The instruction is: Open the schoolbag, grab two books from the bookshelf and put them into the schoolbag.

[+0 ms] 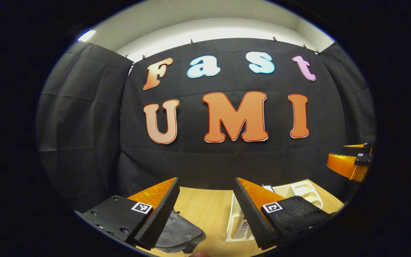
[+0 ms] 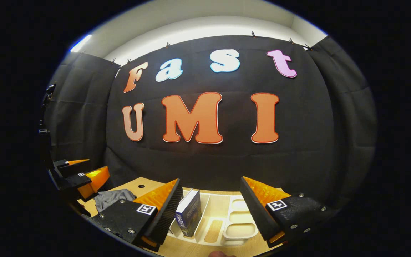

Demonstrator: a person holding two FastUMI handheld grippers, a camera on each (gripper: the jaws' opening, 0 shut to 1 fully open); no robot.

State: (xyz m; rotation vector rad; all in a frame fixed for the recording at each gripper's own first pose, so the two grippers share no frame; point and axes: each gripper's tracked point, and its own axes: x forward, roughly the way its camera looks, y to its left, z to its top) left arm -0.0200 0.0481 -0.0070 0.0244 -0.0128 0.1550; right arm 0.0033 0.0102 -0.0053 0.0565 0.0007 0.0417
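Both cameras rode raised above the wooden worktop [image 1: 205, 210], tilted up and facing the booth's black cloth wall [image 1: 227, 160] almost head-on, so the wall took most of each picture and the worktop just a low strip. The left gripper view stood farther left: the white bookshelf [image 1: 298, 191] lay at its lower right, the grey schoolbag [image 1: 178, 233] near at its bottom edge. The right gripper view looked down onto the same bookshelf [image 2: 241, 228] close below, with the schoolbag [image 2: 114, 197] at its lower left. Each view caught the other tool at its side edge: the right tool [image 1: 355, 160] and the left tool [image 2: 79, 175].
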